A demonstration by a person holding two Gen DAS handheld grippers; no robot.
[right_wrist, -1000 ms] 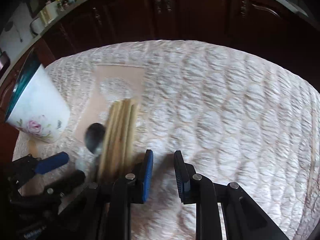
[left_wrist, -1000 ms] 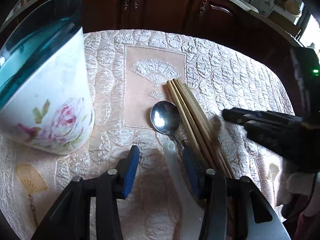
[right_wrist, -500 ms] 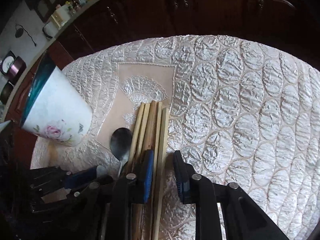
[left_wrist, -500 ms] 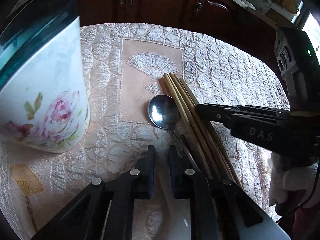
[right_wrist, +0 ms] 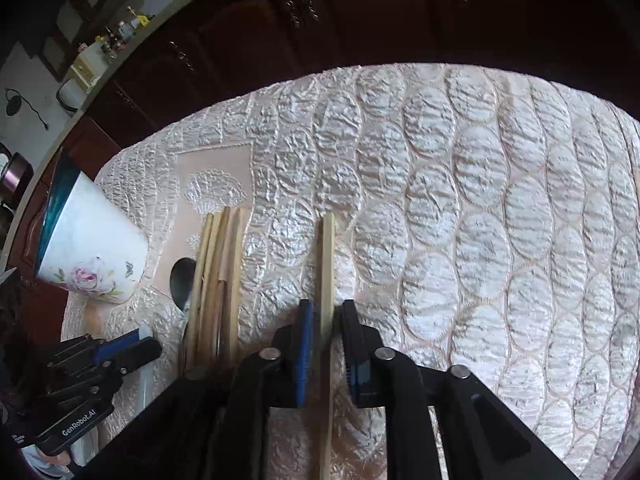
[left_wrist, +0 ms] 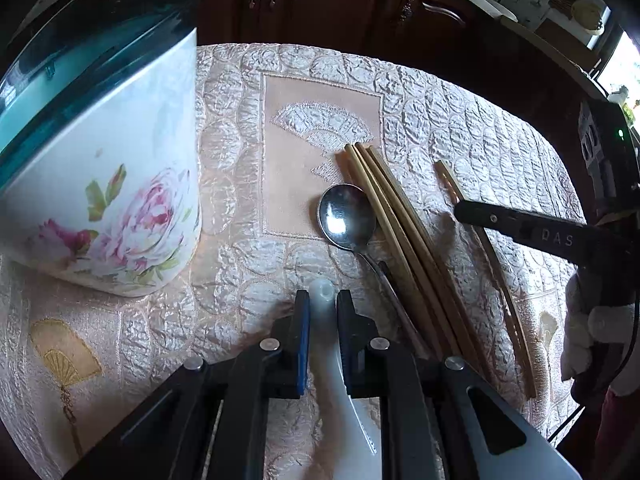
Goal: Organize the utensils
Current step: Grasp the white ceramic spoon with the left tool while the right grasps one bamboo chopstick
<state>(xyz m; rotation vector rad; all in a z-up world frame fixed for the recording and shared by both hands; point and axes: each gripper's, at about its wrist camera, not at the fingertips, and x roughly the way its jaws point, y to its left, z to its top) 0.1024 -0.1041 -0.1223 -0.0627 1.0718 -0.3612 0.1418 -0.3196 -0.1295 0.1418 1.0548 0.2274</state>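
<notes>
My left gripper (left_wrist: 322,312) is shut on the handle of a white plastic spoon (left_wrist: 340,364) low over the cloth. A metal spoon (left_wrist: 346,218) lies beside a bundle of wooden chopsticks (left_wrist: 400,232). My right gripper (right_wrist: 326,320) is shut on one chopstick (right_wrist: 327,256), held apart from the bundle (right_wrist: 216,280); it also shows in the left wrist view (left_wrist: 486,248). A white floral holder (left_wrist: 100,168) with a teal inside stands at the left, also in the right wrist view (right_wrist: 88,256).
A quilted cream tablecloth (right_wrist: 460,200) covers the round table. Dark wooden cabinets (left_wrist: 320,0) stand behind the table's far edge. The left gripper's body (right_wrist: 80,376) shows at the lower left of the right wrist view.
My left gripper closed on the white spoon's handle. My right gripper closed on one chopstick and drew it to the right, away from the bundle.
</notes>
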